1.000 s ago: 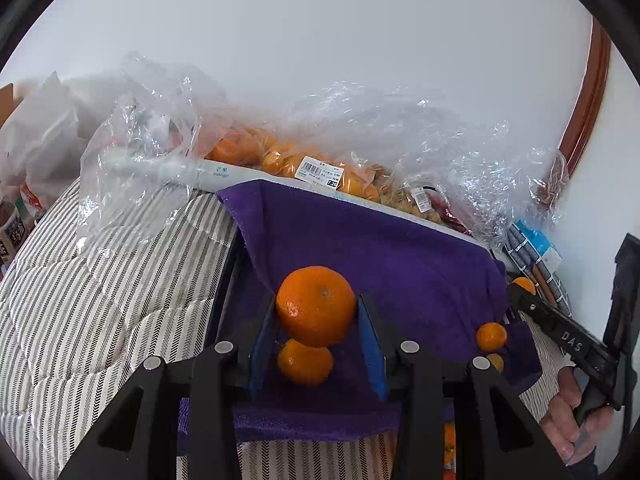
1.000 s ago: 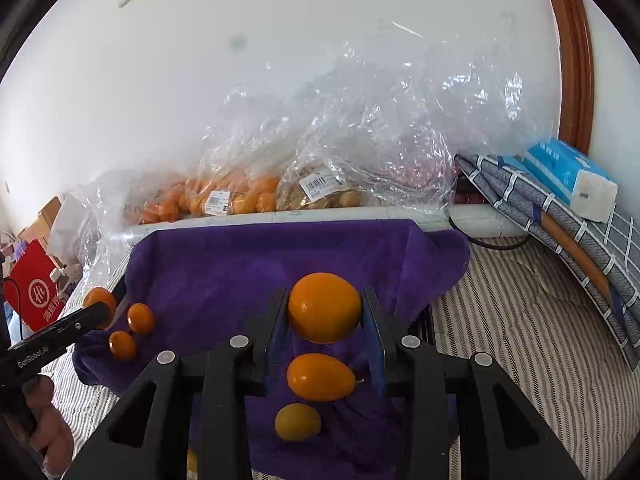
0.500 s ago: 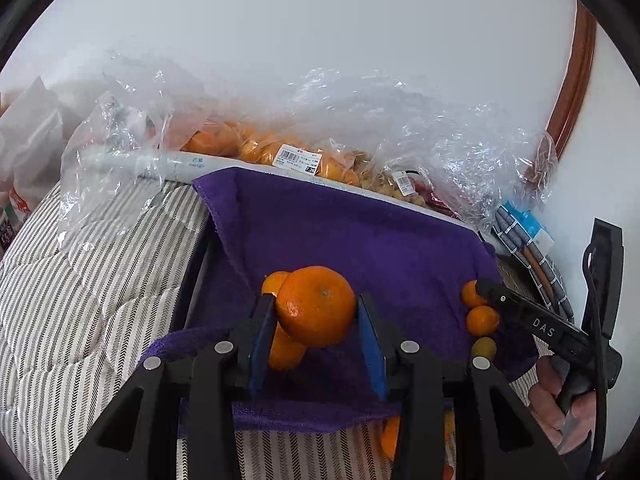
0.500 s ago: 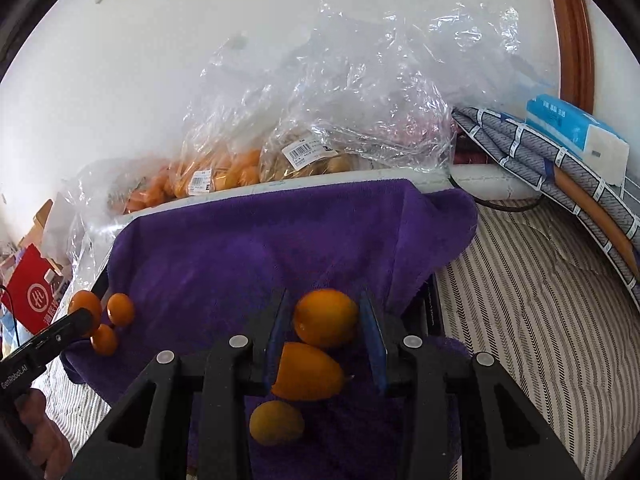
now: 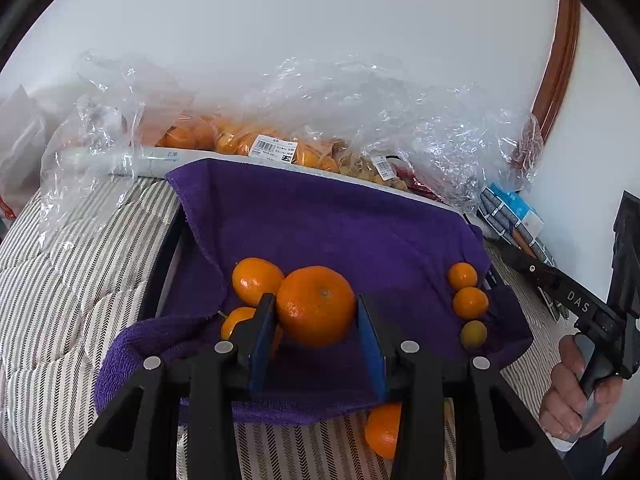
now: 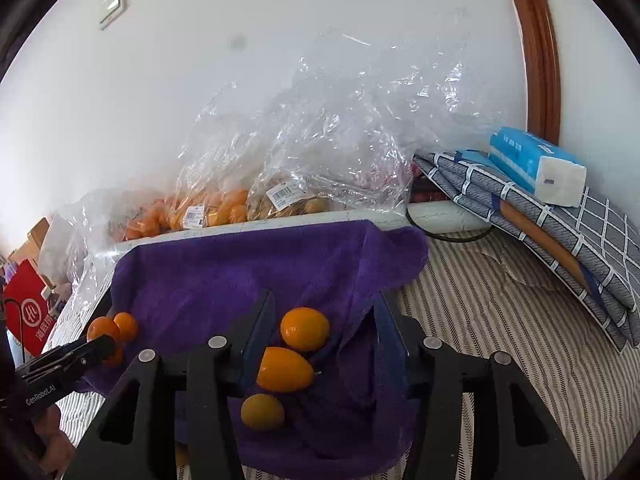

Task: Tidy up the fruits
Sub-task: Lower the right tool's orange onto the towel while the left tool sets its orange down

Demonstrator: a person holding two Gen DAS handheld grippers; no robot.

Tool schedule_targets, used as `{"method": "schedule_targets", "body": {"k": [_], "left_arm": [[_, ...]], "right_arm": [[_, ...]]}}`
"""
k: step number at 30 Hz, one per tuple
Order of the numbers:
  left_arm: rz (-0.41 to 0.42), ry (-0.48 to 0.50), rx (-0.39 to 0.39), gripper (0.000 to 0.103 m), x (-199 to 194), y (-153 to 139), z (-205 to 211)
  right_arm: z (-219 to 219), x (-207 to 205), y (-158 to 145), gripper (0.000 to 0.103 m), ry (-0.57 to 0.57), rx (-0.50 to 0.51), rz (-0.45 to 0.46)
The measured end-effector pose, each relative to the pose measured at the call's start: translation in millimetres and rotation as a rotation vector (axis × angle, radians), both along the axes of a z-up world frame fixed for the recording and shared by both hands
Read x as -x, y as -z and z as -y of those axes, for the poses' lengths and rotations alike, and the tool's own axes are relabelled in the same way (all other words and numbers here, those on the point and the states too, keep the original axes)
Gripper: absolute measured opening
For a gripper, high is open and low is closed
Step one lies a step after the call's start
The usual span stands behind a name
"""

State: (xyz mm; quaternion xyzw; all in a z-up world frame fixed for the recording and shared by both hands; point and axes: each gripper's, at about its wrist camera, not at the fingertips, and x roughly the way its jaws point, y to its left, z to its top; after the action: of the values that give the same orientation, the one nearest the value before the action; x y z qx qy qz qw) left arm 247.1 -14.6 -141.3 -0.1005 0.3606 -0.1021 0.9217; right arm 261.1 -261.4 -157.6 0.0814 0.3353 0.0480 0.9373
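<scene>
While your left gripper (image 5: pixel 316 312) pinches a big mandarin (image 5: pixel 315 306) between its blue pads, low over the purple towel (image 5: pixel 320 224), you've got clutter all round: crinkly plastic bags of fruit (image 5: pixel 280 136) line the wall behind, and a folded checked cloth (image 6: pixel 560 216) with a blue tissue pack (image 6: pixel 536 164) on it sits off to the right. A second mandarin (image 5: pixel 256 282) sits just beside the held one on its left, touching or nearly so, and another peeks out behind the left finger. Your right gripper (image 6: pixel 320 340) is spread wide, holding nothing, over three kumquats (image 6: pixel 284 368) lined up on the towel. The middle one is egg-shaped, long axis roughly left to right, narrow tip pointing right. The held mandarin's stem dimple faces up toward the camera.
</scene>
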Motion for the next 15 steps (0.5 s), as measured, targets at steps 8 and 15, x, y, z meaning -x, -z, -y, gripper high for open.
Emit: {"method": "schedule_targets", "body": {"k": [8, 15], "left_arm": [[-0.028, 0.026, 0.003, 0.038, -2.4, 5.7, 4.0], [-0.049, 0.026, -0.009, 0.038, -5.2, 8.8, 7.0]], "right_arm": [[5.6, -4.3, 3.9, 0.051, 0.023, -0.023, -0.026], [1.1, -4.1, 7.3, 0.051, 0.018, -0.005, -0.034]]}}
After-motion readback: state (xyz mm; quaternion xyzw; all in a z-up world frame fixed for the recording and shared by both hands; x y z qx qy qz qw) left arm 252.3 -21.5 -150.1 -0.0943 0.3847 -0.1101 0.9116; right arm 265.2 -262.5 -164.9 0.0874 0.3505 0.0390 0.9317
